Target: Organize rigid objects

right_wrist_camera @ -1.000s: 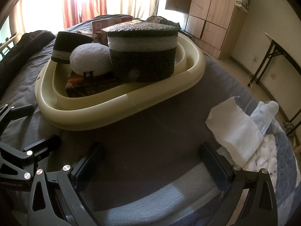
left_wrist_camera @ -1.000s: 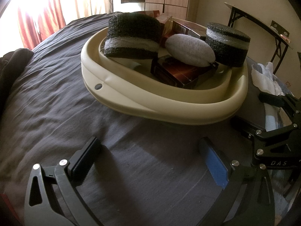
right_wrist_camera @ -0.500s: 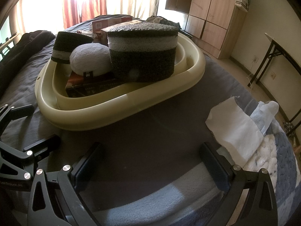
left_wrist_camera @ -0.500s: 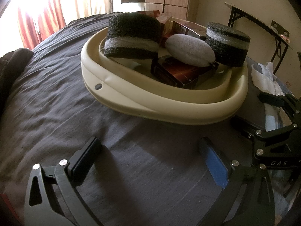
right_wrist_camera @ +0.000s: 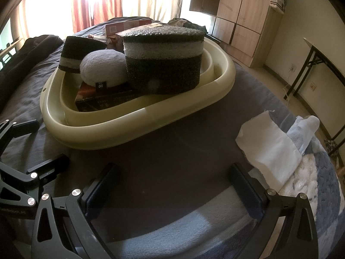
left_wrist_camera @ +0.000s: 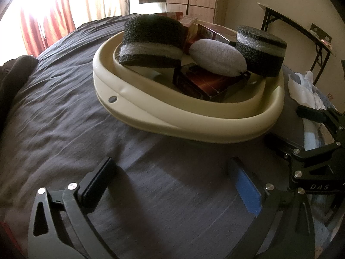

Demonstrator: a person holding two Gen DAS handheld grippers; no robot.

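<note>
A cream plastic basin (left_wrist_camera: pixel 194 127) (right_wrist_camera: pixel 120 127) sits on the dark bedsheet. In it lie two black-and-white foam blocks (left_wrist_camera: pixel 151 41) (right_wrist_camera: pixel 163 62), a white oval pad (left_wrist_camera: pixel 217 56) (right_wrist_camera: pixel 103 71), and dark red boxes (left_wrist_camera: pixel 204 84) (right_wrist_camera: pixel 101 101). My left gripper (left_wrist_camera: pixel 172 183) is open and empty, low over the sheet in front of the basin. My right gripper (right_wrist_camera: pixel 172 185) is open and empty, also in front of the basin. Each gripper shows at the edge of the other's view.
A white cloth (right_wrist_camera: pixel 269 149) and a blue-white blanket (right_wrist_camera: pixel 319 183) lie on the bed to the right. A wooden wardrobe (right_wrist_camera: pixel 241 15) and a folding table (left_wrist_camera: pixel 301 34) stand beyond. Curtains (right_wrist_camera: pixel 97 0) hang at the bright window.
</note>
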